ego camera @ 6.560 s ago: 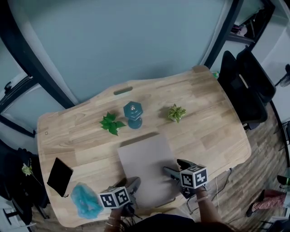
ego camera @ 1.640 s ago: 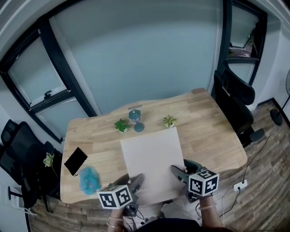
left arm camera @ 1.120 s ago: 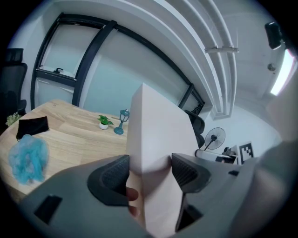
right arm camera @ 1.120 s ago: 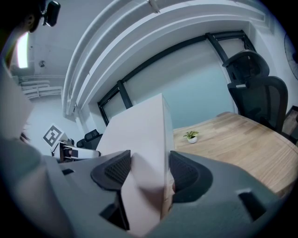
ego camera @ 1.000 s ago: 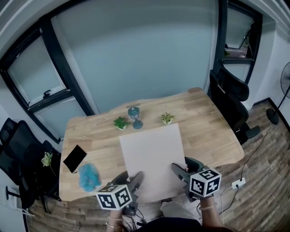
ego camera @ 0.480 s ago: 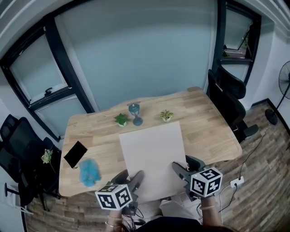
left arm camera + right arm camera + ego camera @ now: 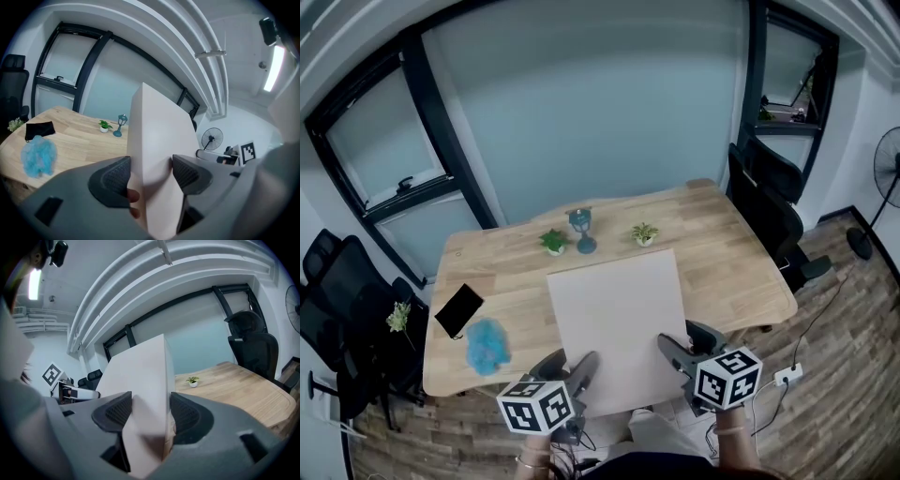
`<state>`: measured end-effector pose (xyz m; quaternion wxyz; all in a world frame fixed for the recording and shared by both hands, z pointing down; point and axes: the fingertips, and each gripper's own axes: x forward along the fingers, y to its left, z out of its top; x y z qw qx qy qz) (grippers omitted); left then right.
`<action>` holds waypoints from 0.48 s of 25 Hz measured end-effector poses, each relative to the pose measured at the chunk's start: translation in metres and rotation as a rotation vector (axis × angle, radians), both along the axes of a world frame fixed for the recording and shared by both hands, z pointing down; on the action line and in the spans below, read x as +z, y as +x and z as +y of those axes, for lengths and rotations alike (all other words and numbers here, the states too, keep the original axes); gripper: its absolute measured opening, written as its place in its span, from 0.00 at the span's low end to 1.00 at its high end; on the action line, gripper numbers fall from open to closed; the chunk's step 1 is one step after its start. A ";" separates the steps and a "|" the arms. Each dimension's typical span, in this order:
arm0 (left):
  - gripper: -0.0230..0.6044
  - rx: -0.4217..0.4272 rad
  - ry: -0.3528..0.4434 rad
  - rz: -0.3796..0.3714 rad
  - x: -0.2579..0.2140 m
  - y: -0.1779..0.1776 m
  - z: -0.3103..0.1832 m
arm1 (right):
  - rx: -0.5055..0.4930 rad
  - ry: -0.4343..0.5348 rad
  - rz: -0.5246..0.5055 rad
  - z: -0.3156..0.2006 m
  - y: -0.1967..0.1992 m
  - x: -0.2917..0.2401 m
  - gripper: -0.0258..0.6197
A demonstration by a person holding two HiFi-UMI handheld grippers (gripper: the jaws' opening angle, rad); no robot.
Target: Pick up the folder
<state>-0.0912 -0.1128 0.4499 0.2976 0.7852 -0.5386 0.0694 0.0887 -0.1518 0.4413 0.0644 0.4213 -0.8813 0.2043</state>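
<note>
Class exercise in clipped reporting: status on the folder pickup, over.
Left gripper and right gripper: jaws shut on folder, near edge. Folder off the desk, tilted up. Nothing touching it; small lamp on desk beyond.

Dark-grey left tool, right tool

Plain pale folder, closed, held aloft, clamped at both near corners.

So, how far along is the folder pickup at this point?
Done: the left tool and right tool each clamp the folder at its near edge. In hand: the folder is held tilted up, off the desk. Left: probably nothing beyond carrying it away.
</note>
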 end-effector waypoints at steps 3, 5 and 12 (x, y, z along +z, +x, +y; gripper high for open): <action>0.48 -0.001 0.007 -0.006 -0.002 0.000 0.009 | -0.001 -0.001 0.001 0.010 -0.001 -0.001 0.45; 0.48 -0.001 0.015 -0.006 -0.003 -0.001 0.016 | -0.001 0.002 0.000 0.016 -0.001 -0.002 0.45; 0.47 -0.007 0.036 0.006 -0.008 -0.001 0.038 | -0.005 0.007 0.004 0.037 -0.001 -0.009 0.45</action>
